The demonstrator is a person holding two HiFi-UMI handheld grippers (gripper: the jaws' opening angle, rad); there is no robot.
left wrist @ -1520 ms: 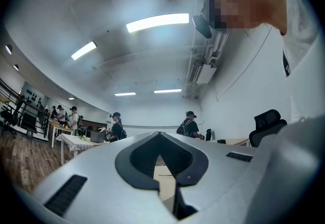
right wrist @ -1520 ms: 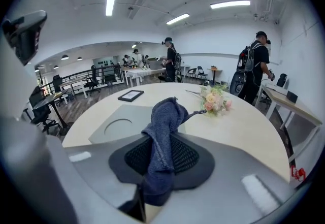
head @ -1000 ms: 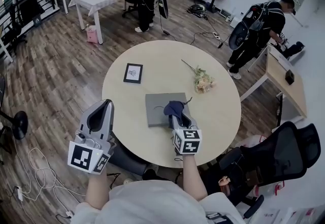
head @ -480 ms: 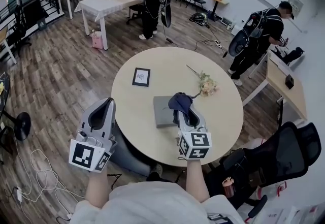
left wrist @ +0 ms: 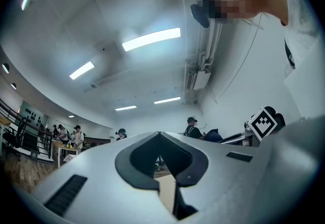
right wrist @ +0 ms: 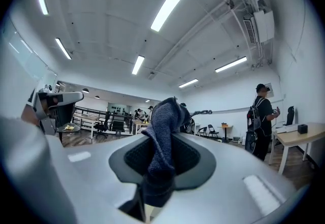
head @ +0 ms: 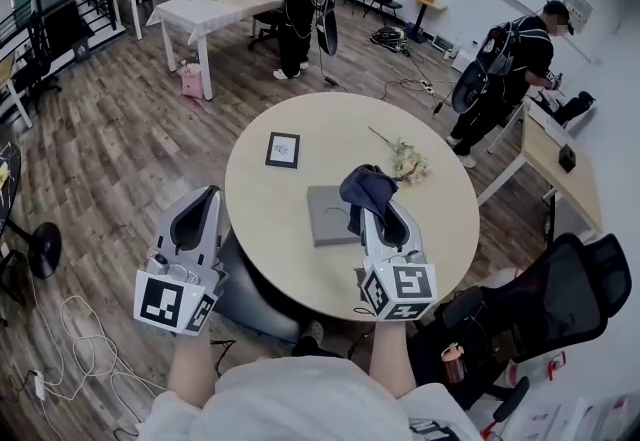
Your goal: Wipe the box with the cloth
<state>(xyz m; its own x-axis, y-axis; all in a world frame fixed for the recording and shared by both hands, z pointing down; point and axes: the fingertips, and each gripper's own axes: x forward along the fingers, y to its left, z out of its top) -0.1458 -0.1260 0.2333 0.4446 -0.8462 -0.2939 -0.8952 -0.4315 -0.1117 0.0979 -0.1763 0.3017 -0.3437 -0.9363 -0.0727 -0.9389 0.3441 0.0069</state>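
A flat grey box [head: 330, 216] lies on the round wooden table [head: 290, 194], near its front. My right gripper [head: 374, 201] is shut on a dark blue cloth [head: 366, 187] and holds it above the box's right edge. In the right gripper view the cloth [right wrist: 165, 131] hangs bunched between the jaws, which point up toward the ceiling. My left gripper [head: 207, 199] is off the table's front left edge with its jaws shut and nothing in them. The left gripper view also faces upward, its jaw tips [left wrist: 159, 135] meeting.
A small framed picture [head: 283, 150] lies on the table's far left. A bunch of pale flowers [head: 405, 165] lies at the far right. A black office chair [head: 545, 299] stands to my right. People stand farther back by other tables.
My right gripper has lifted the cloth off the box top and tilted upward. The left gripper has stayed about where it was.
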